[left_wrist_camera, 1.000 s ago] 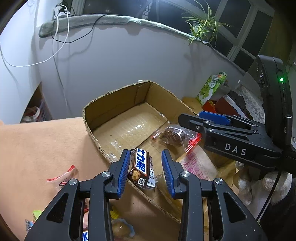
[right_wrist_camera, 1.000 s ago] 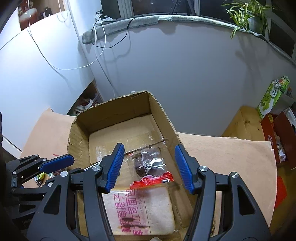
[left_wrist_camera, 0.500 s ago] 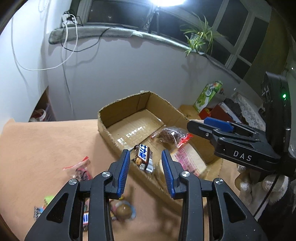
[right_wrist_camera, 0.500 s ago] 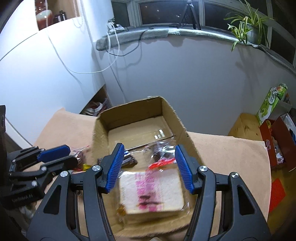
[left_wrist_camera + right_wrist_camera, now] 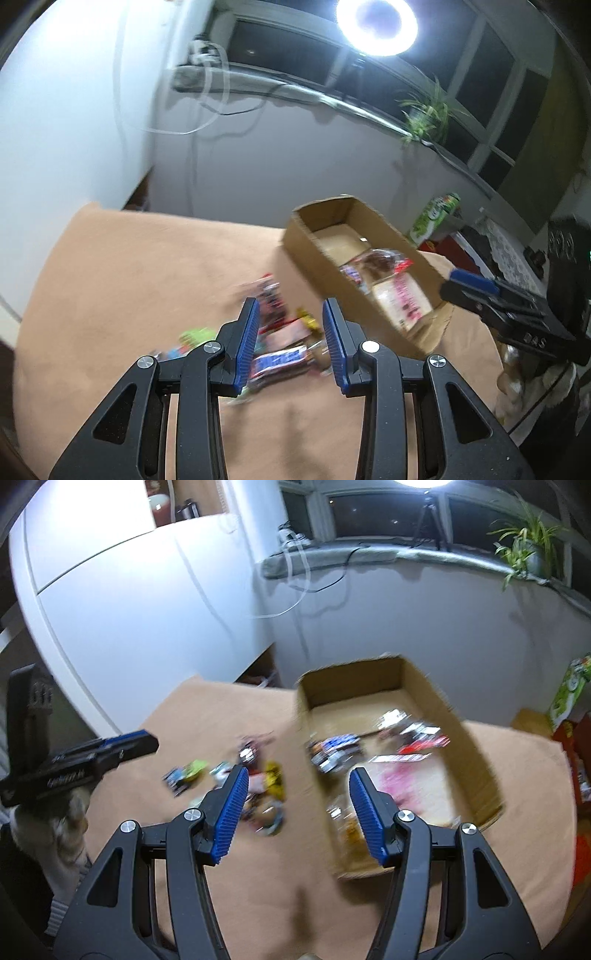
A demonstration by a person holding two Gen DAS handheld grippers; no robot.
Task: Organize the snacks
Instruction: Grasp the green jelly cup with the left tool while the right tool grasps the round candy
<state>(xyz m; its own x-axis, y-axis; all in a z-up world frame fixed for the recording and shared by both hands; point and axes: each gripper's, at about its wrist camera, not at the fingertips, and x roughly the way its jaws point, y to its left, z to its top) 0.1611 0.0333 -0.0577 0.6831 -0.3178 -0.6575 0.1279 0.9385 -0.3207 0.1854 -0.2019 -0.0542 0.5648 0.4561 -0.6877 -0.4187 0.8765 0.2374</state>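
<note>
Now both claws hang empty: left claw (image 5: 290, 341) narrow, right claw (image 5: 295, 812) wider. Loose snacks (image 5: 273, 332) lie mid-frame on the bench (image 5: 129, 280), left of the cardboard box (image 5: 373, 314); best to settle over one wrapper before closing.

A: Where's the box?
B: Cardboard box (image 5: 373, 295) sits on the table (image 5: 147, 280), right of the loose snack pile (image 5: 280, 332). Wall and window sill behind it.
A: Anything in it?
B: Wrapped snacks (image 5: 388, 753) lie in the near half; far half shows bare floor.
A: Grippers?
B: Left gripper (image 5: 291, 343) hangs above the pile, nothing between its jaws. Right gripper (image 5: 295, 808) is over the box's left wall, likewise empty. Potted plant (image 5: 528, 550) on the sill, far right.
</note>
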